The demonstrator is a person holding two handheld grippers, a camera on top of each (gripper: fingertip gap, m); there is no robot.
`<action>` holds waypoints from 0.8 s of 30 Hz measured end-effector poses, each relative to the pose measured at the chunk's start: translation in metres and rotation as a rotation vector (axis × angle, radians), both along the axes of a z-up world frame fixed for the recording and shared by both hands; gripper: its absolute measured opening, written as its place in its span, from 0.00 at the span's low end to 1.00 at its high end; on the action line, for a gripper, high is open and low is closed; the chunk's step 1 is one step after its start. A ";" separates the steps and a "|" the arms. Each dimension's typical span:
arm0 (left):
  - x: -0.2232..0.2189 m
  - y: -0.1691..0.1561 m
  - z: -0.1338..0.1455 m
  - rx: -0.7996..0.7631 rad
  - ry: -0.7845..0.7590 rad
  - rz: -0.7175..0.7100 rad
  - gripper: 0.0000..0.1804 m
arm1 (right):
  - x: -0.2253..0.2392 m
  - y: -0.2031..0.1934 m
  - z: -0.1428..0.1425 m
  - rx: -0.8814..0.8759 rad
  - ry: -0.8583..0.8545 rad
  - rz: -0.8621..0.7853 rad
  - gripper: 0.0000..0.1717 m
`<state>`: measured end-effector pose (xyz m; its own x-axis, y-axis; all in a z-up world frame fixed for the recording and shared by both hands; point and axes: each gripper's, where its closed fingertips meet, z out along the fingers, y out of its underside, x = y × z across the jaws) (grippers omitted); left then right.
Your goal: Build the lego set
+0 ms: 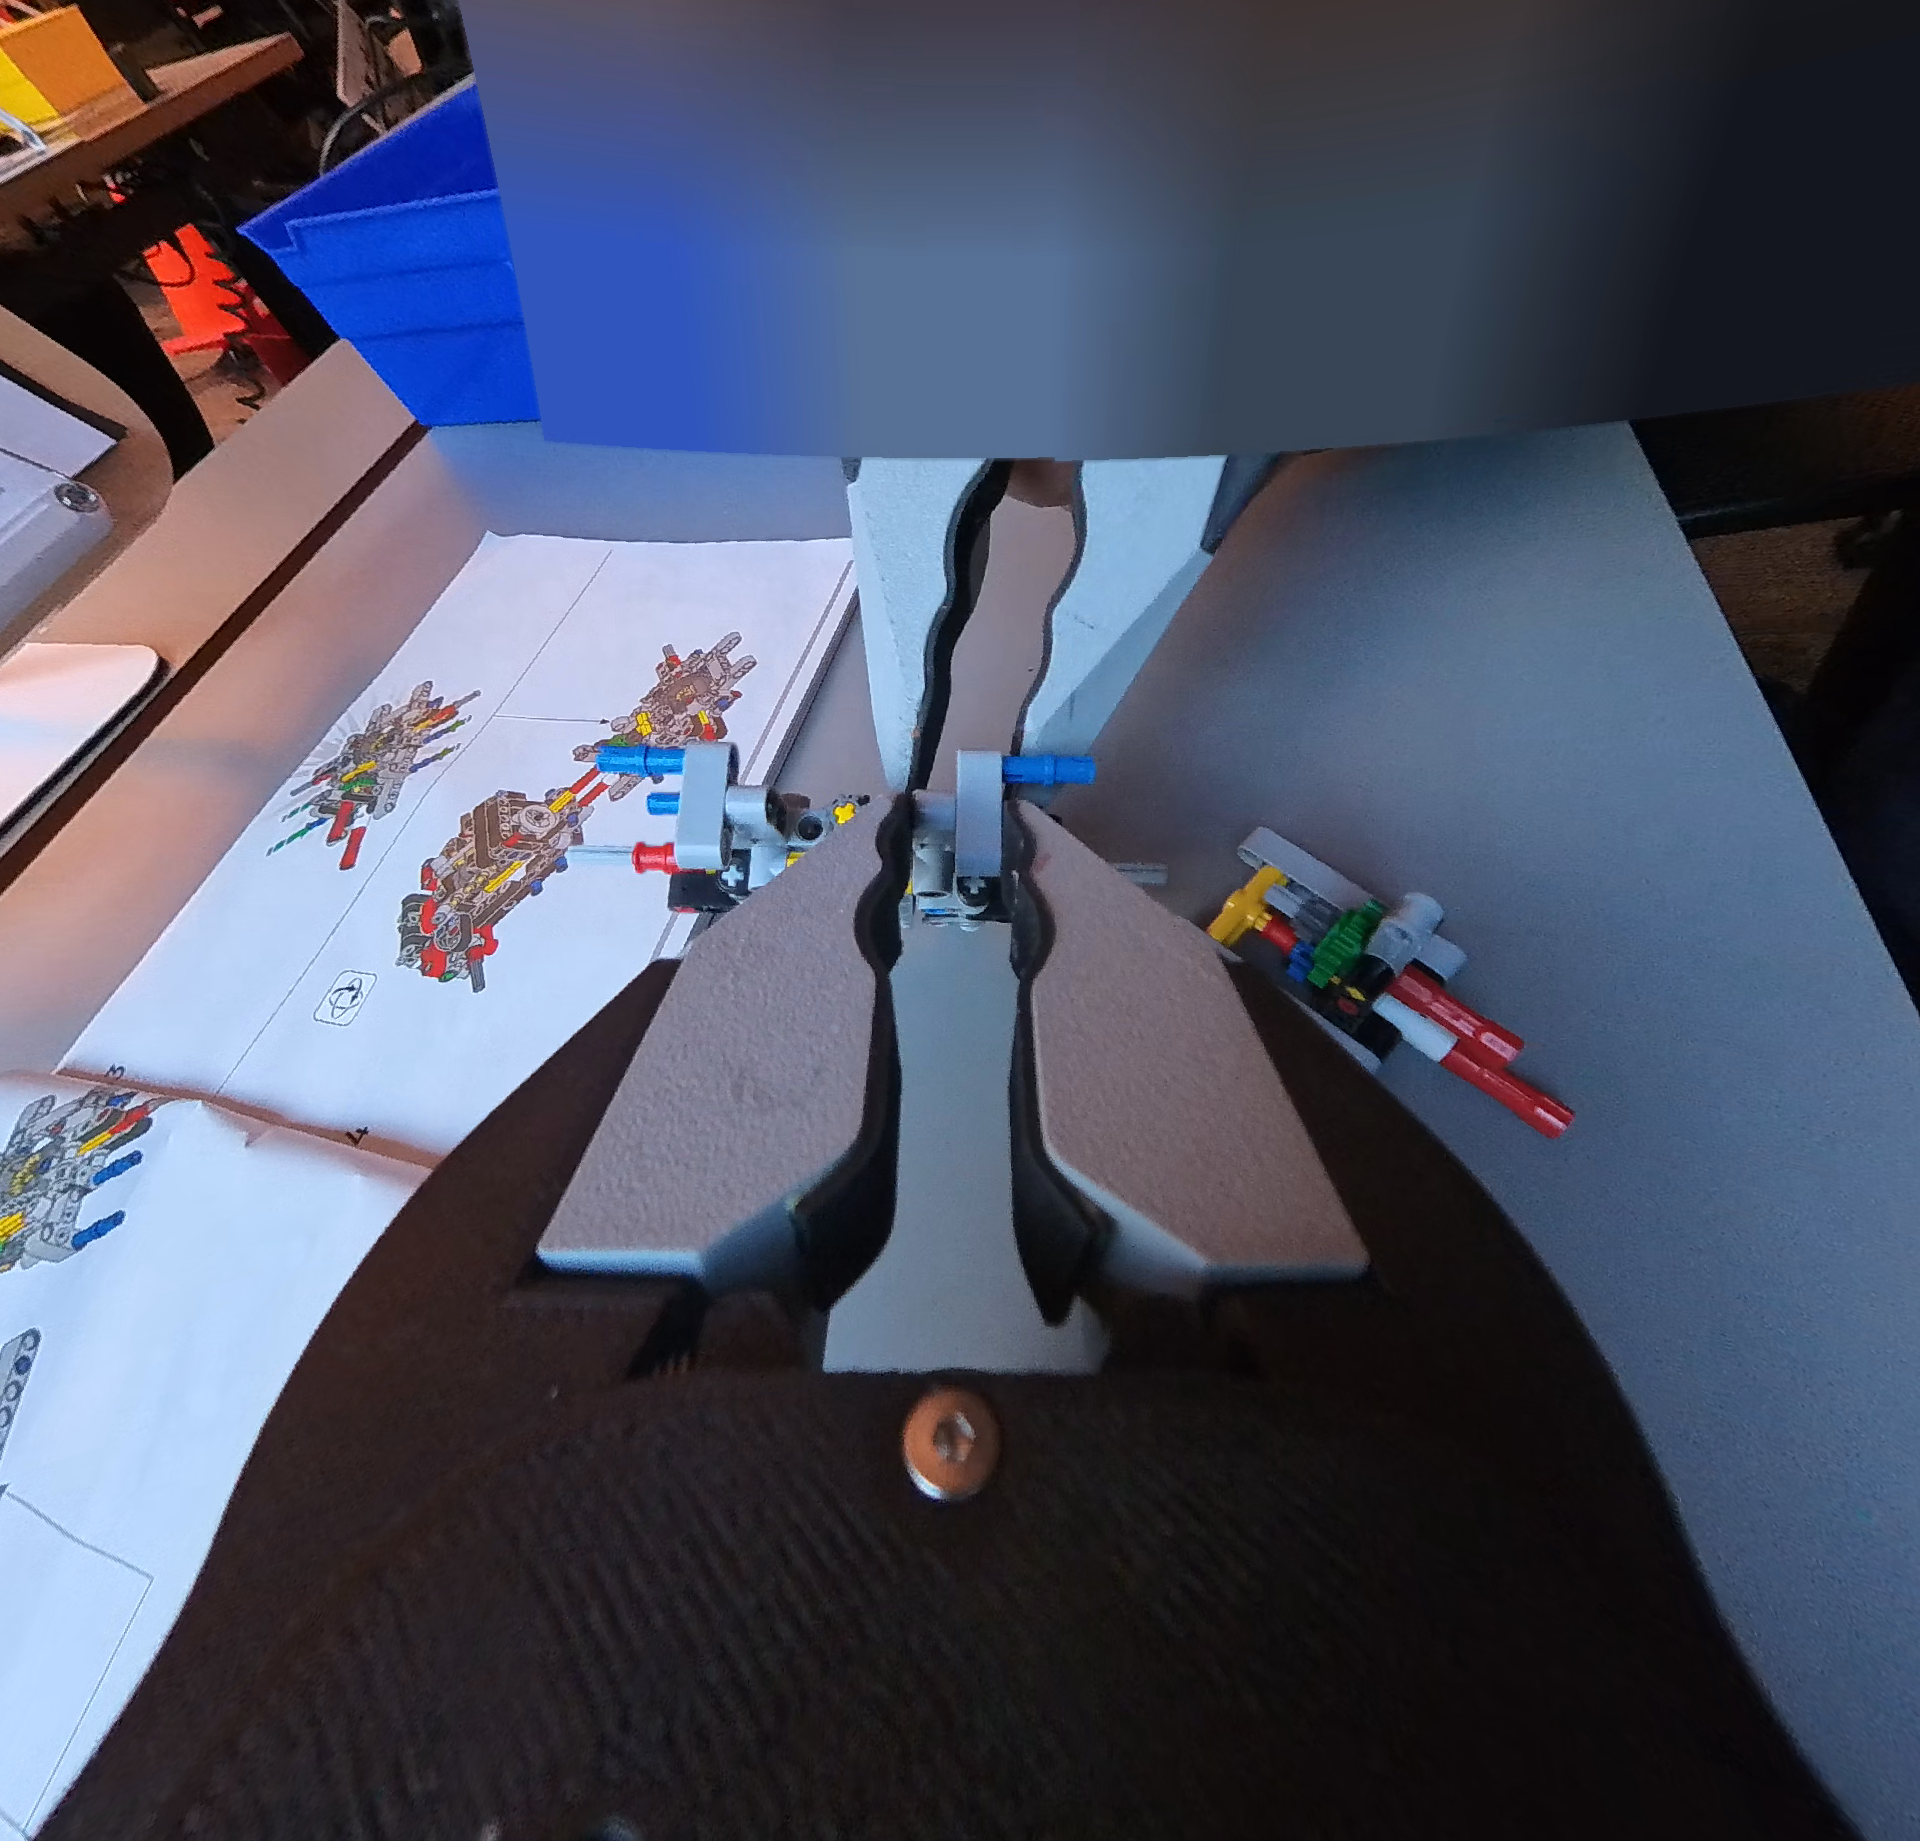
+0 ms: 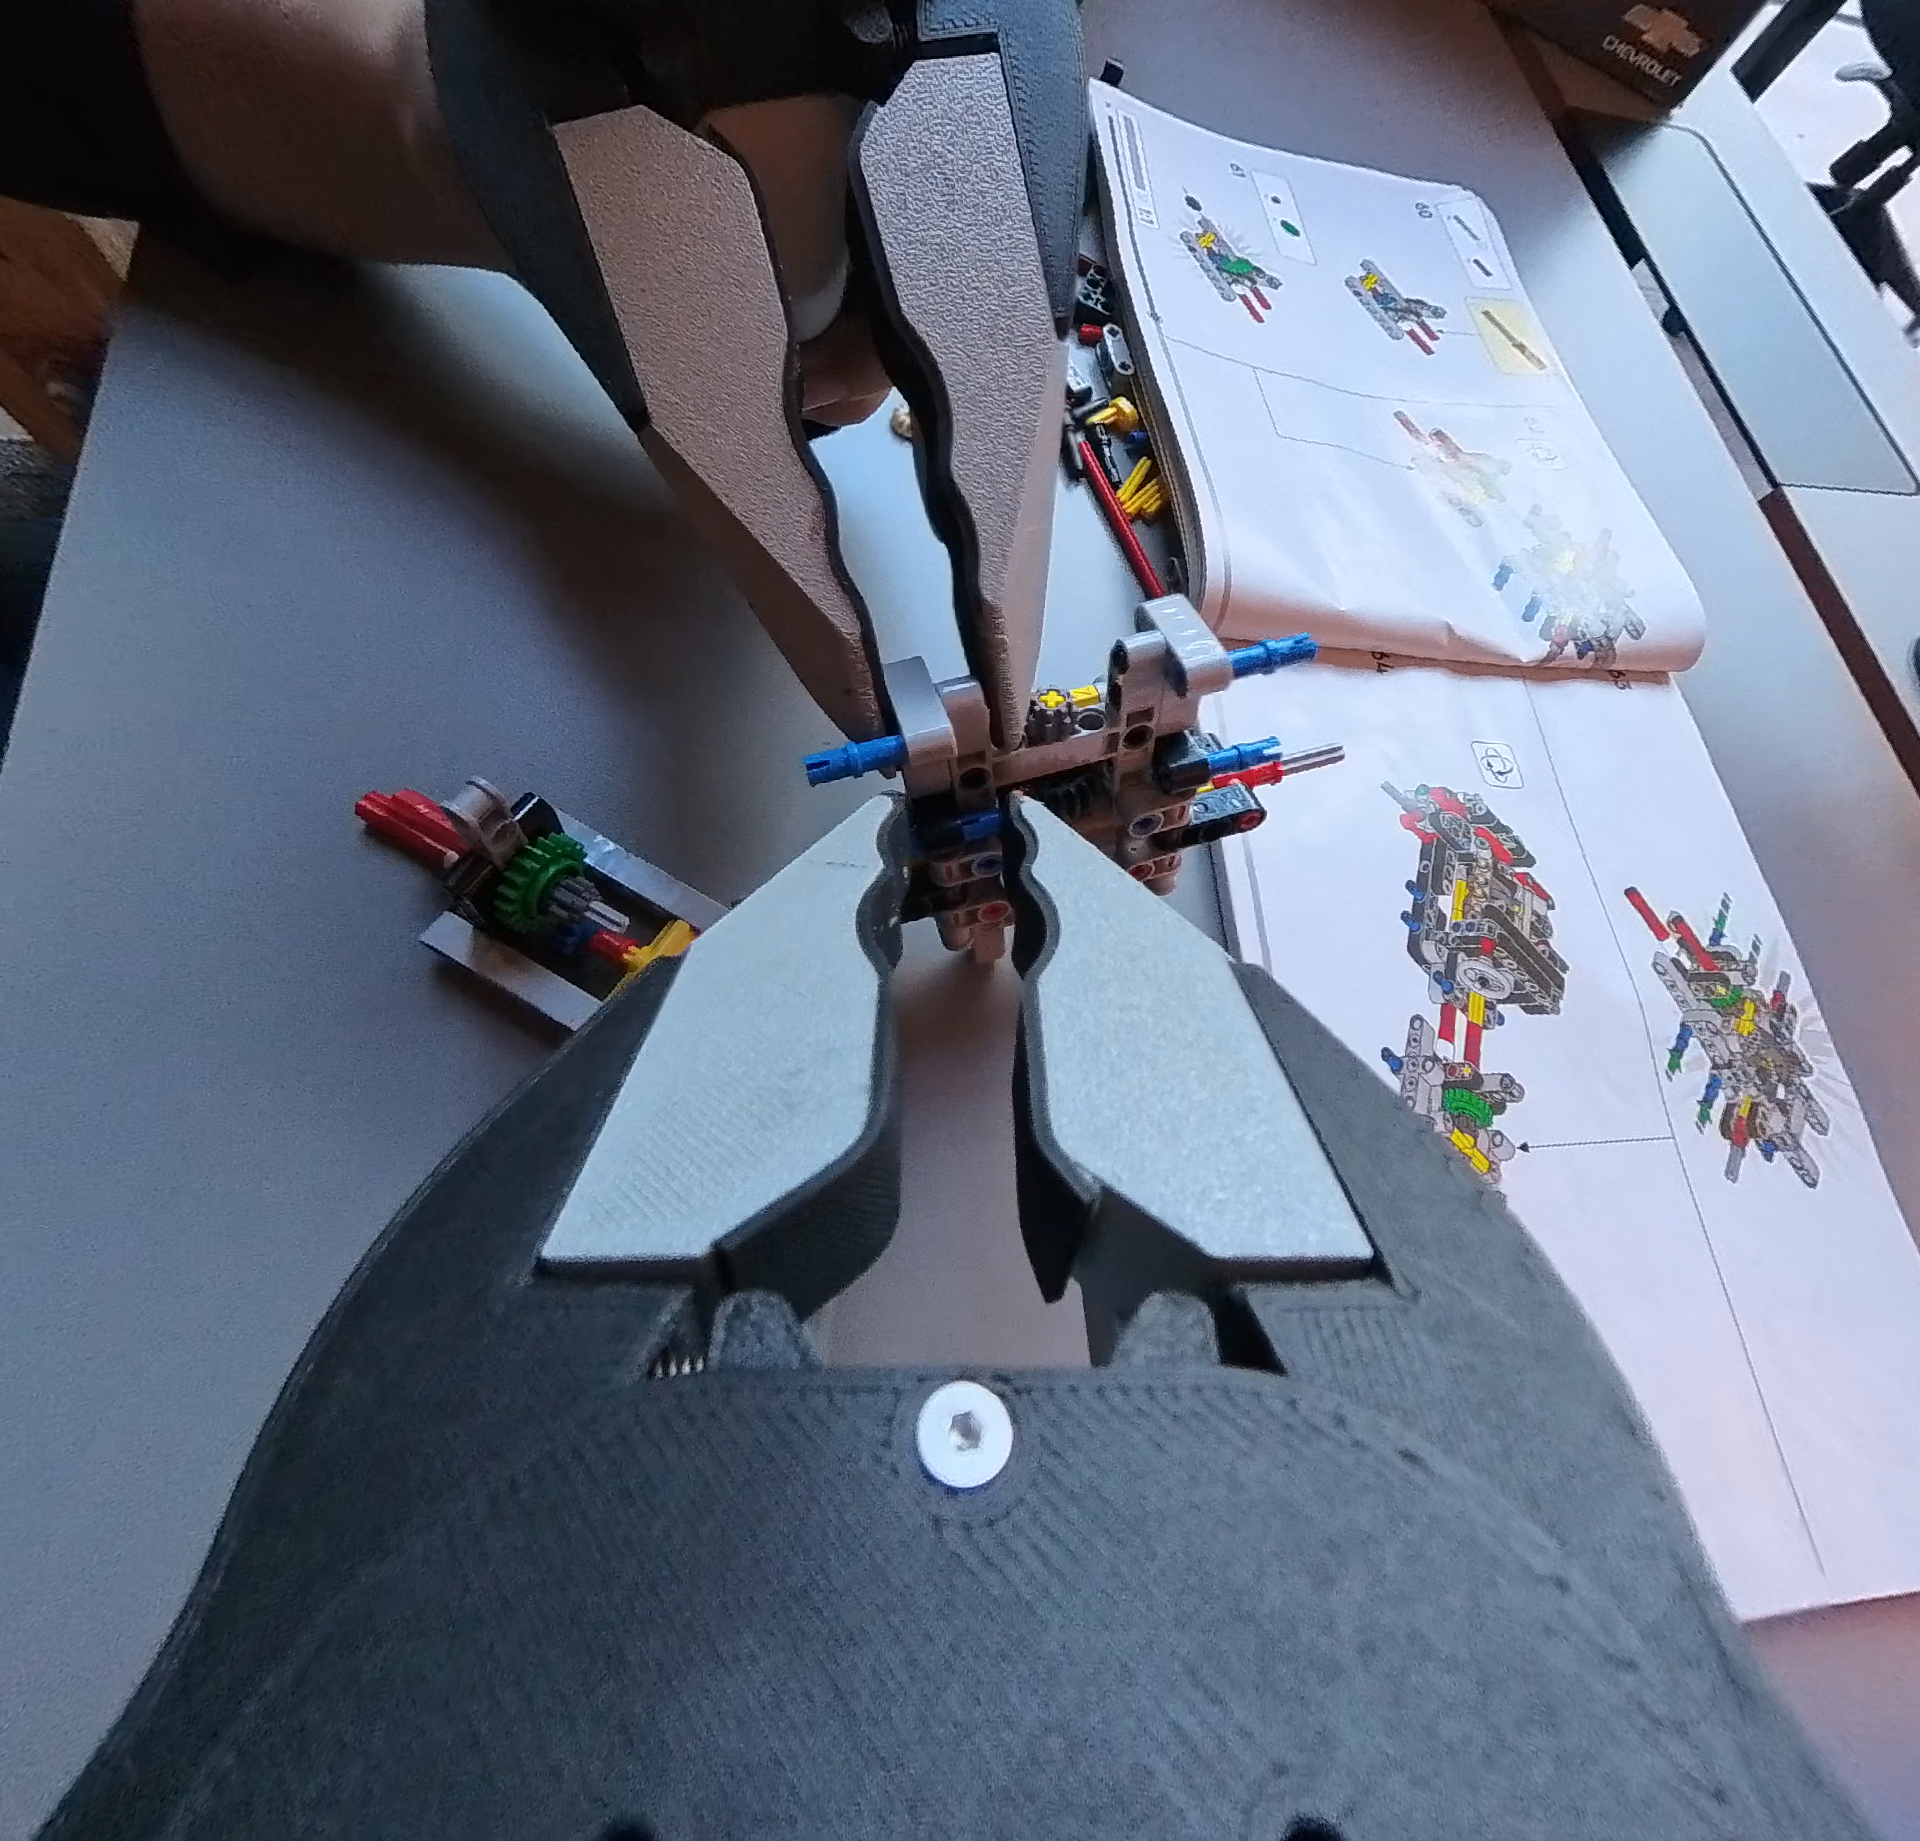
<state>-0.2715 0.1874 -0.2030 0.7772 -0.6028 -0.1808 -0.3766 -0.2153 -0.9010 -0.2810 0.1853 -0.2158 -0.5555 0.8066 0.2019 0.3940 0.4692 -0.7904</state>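
Note:
A grey, black and multicoloured building-brick assembly (image 1: 727,825) with blue and red pins is held up over the grey table (image 1: 1455,700) between both grippers. My left gripper (image 1: 958,825) is shut on a grey upright beam at one end of it. In the right wrist view the left gripper (image 2: 935,731) comes in from above and pinches that beam. My right gripper (image 2: 954,820) is shut on the lower dark part of the same assembly (image 2: 1132,742). In the left wrist view the right gripper (image 1: 971,763) comes in from the far side.
A smaller brick assembly with a green gear and red axles (image 1: 1351,950) lies on the table, also in the right wrist view (image 2: 530,877). An open instruction booklet (image 1: 468,856) (image 2: 1455,856) lies beside it. Loose parts (image 2: 1112,420), a blue bin (image 1: 405,274) and a cardboard box (image 2: 1621,35) stand farther off.

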 end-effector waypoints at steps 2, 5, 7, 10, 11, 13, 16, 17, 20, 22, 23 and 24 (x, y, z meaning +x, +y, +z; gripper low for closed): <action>0.000 0.000 0.000 -0.001 -0.005 0.003 0.07 | -0.001 0.000 0.000 0.034 0.017 -0.006 0.08; -0.001 0.001 0.000 -0.007 -0.020 0.006 0.07 | -0.002 0.000 -0.001 0.084 0.045 -0.022 0.08; -0.001 0.001 0.000 -0.006 -0.022 0.004 0.07 | -0.002 0.000 -0.001 0.083 0.050 -0.020 0.08; 0.000 0.000 0.000 0.000 -0.007 0.001 0.07 | -0.001 0.000 -0.001 0.050 0.035 0.001 0.08; 0.000 0.000 0.000 0.000 -0.004 -0.001 0.07 | 0.000 0.000 -0.001 0.046 0.034 0.011 0.08; 0.000 -0.001 0.000 0.000 -0.008 -0.008 0.07 | 0.000 -0.001 -0.002 0.050 0.037 0.031 0.08; 0.001 -0.001 0.000 0.007 0.002 -0.007 0.07 | 0.000 -0.001 -0.002 0.047 0.032 0.057 0.08; 0.000 -0.001 -0.001 0.010 0.009 -0.006 0.07 | 0.000 -0.002 -0.002 0.037 0.027 0.063 0.08; -0.001 -0.001 -0.001 0.011 0.006 -0.007 0.07 | -0.001 -0.002 -0.002 -0.008 0.013 0.080 0.07; -0.003 -0.002 -0.001 0.013 -0.003 -0.009 0.07 | -0.001 -0.003 -0.003 0.006 0.015 0.102 0.06; -0.004 -0.002 -0.001 0.010 -0.011 -0.010 0.07 | -0.001 -0.003 -0.003 0.023 0.020 0.112 0.06; -0.004 -0.002 -0.002 0.009 -0.018 -0.014 0.07 | -0.002 -0.003 -0.003 0.029 0.024 0.124 0.06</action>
<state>-0.2756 0.1853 -0.2045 0.7716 -0.6122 -0.1727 -0.3635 -0.2015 -0.9095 -0.2827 0.1822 -0.2187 -0.6452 0.7259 0.2384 0.3129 0.5357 -0.7843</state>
